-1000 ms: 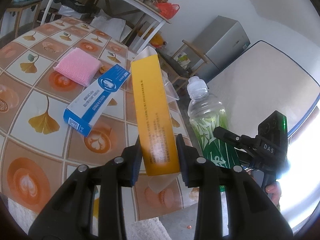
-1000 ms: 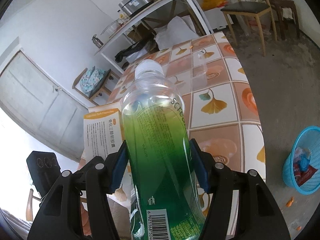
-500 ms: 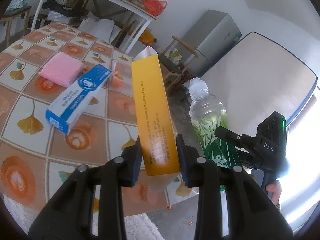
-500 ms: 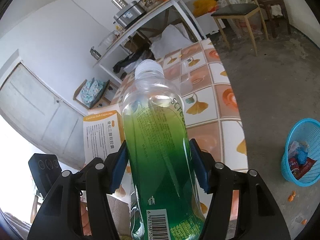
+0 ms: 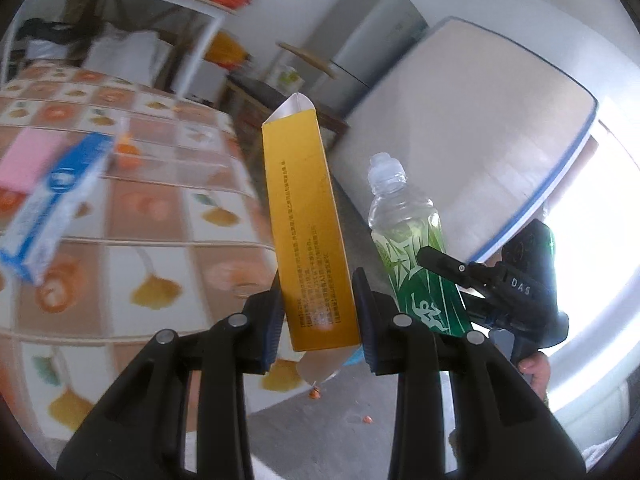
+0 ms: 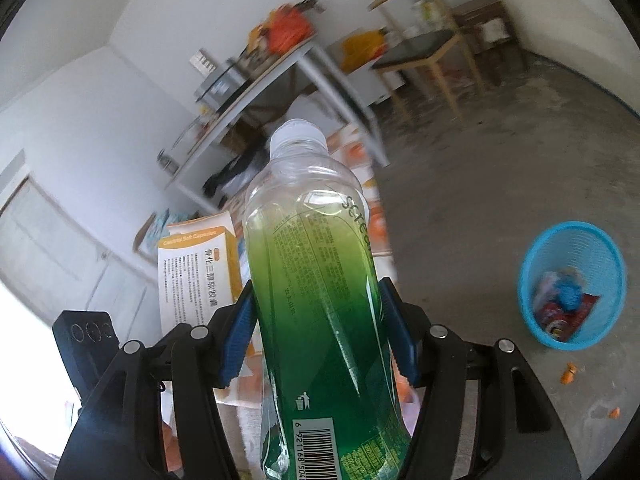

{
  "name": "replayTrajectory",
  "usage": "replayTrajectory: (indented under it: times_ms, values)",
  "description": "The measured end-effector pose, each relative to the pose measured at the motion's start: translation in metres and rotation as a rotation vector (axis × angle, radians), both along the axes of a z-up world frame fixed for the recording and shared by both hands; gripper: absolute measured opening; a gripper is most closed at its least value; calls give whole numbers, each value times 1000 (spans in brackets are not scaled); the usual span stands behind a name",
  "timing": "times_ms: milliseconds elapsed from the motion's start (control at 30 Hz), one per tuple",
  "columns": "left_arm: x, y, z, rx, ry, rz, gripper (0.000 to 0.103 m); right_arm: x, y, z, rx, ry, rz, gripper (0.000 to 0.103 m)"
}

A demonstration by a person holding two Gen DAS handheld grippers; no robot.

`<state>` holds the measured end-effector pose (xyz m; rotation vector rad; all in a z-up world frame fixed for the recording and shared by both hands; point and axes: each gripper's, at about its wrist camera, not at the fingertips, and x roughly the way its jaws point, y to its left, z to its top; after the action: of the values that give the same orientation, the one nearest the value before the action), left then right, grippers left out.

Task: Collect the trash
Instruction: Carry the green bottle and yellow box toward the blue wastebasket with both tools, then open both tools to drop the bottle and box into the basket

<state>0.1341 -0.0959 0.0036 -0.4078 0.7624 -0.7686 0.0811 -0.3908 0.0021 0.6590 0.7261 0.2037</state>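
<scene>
Left gripper (image 5: 318, 320) clamped on tall yellow cardboard carton (image 5: 308, 236), held upright off the tiled table (image 5: 168, 216), right gripper (image 6: 318, 336) clamped on clear green-labelled plastic bottle (image 6: 316, 280), held upright, blue mesh waste basket (image 6: 572, 284) on the floor, wrappers inside.

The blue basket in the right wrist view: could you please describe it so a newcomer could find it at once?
Look at the bare concrete floor, right of the green bottle. There stands the blue basket, a round mesh bin holding some wrappers. It is the only blue container on the floor.
</scene>
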Motion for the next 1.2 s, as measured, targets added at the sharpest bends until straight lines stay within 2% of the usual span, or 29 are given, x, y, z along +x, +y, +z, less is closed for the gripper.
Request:
replayTrajectory:
  times_ms: [200, 333, 400, 567, 700, 800, 933, 967, 1033, 1100, 1200]
  values:
    - [17, -72, 3, 67, 60, -155, 31, -53, -61, -13, -17, 37, -205, 58]
    - [31, -134, -11, 108, 179, -289, 31, -82, -98, -37, 14, 91, -320, 58]
    - [36, -160, -21, 142, 219, -336, 31, -92, -113, -52, 35, 125, -364, 58]
    - [49, -231, -72, 238, 408, -457, 31, -102, -145, -105, 124, 238, -447, 58]
    - [57, -273, -110, 351, 479, -490, 31, -97, -169, -150, 209, 314, -480, 58]
    - [61, -296, -125, 404, 477, -500, 31, -85, -184, -173, 251, 349, -501, 58]
    - [74, -339, -134, 457, 428, -530, 34, -55, -210, -192, 274, 371, -518, 61]
    - [77, -348, -135, 478, 410, -535, 46, -43, -221, -199, 262, 375, -523, 63]
    - [85, -359, -138, 525, 364, -517, 68, -32, -238, -211, 237, 383, -537, 73]
    - [91, -356, -137, 520, 327, -463, 68, -26, -251, -227, 227, 396, -553, 73]
    - [93, -336, -137, 461, 371, -448, 68, -31, -253, -241, 218, 426, -585, 73]
